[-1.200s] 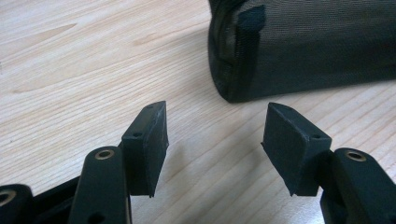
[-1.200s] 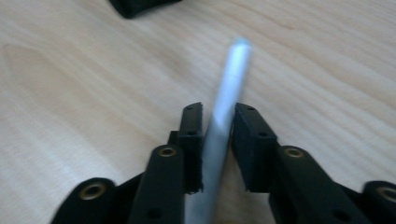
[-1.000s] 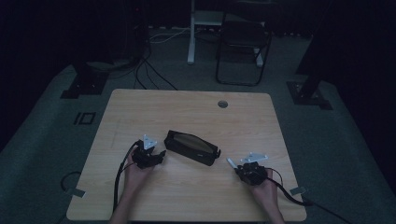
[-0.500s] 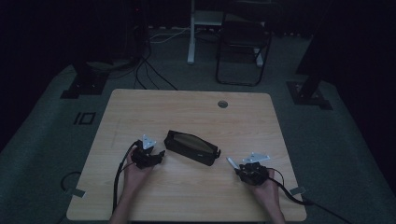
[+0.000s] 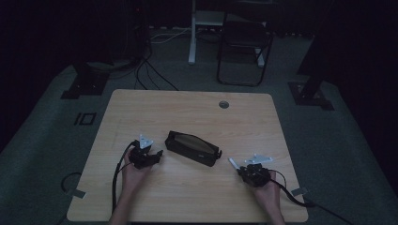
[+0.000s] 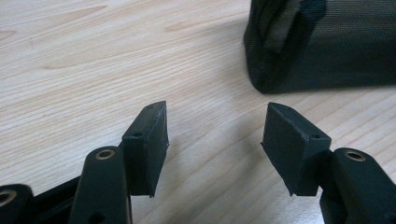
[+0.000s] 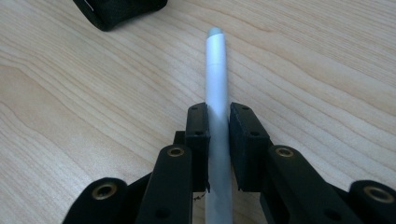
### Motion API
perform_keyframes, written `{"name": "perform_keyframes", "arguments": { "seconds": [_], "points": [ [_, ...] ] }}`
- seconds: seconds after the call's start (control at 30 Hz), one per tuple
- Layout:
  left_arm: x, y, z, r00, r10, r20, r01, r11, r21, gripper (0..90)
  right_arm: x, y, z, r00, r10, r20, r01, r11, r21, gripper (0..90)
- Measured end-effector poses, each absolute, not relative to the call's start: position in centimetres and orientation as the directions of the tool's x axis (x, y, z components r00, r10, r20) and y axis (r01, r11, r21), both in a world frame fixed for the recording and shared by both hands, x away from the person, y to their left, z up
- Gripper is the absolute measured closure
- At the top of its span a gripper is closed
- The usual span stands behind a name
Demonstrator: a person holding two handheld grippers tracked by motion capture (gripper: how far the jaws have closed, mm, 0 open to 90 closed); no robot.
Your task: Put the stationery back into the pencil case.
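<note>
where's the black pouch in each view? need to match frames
High view: black pouch at table centre, lying slantwise between the two grippers.
Left gripper view: its end fills the top right corner.
Right gripper view: one corner at the top left edge.
Shared landmark: the wood-grain table.

Grey pen (image 7: 217,93), seemingly black pouch (image 5: 192,148)

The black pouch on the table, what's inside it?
The black pouch lies on the wooden table, and its contents are hidden by its dark fabric. A white pen is outside it, clamped in the right gripper; the left gripper holds nothing.
</note>
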State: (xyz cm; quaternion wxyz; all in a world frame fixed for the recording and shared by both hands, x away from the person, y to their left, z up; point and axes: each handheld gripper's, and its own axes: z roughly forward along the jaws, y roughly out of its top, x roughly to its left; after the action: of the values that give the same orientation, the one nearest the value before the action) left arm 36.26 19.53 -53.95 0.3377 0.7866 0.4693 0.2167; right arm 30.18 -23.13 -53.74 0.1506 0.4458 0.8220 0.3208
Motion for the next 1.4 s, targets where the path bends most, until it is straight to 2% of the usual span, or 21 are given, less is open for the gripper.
{"name": "perform_keyframes", "arguments": {
  "seconds": [0.47, 1.4],
  "points": [
    [36.7, 20.9, -54.4, 0.386, 0.922, 0.014, 0.635, -0.276, 0.722, 41.0, 30.1, -23.9, -53.3, -0.534, 0.844, 0.041, 0.629, 0.365, 0.686, 78.6],
    [37.0, 21.0, -54.6, 0.377, 0.926, 0.013, 0.631, -0.267, 0.728, 35.2, 30.3, -24.2, -50.8, -0.538, 0.842, 0.046, 0.586, 0.334, 0.738, 78.6]
  ]
}}
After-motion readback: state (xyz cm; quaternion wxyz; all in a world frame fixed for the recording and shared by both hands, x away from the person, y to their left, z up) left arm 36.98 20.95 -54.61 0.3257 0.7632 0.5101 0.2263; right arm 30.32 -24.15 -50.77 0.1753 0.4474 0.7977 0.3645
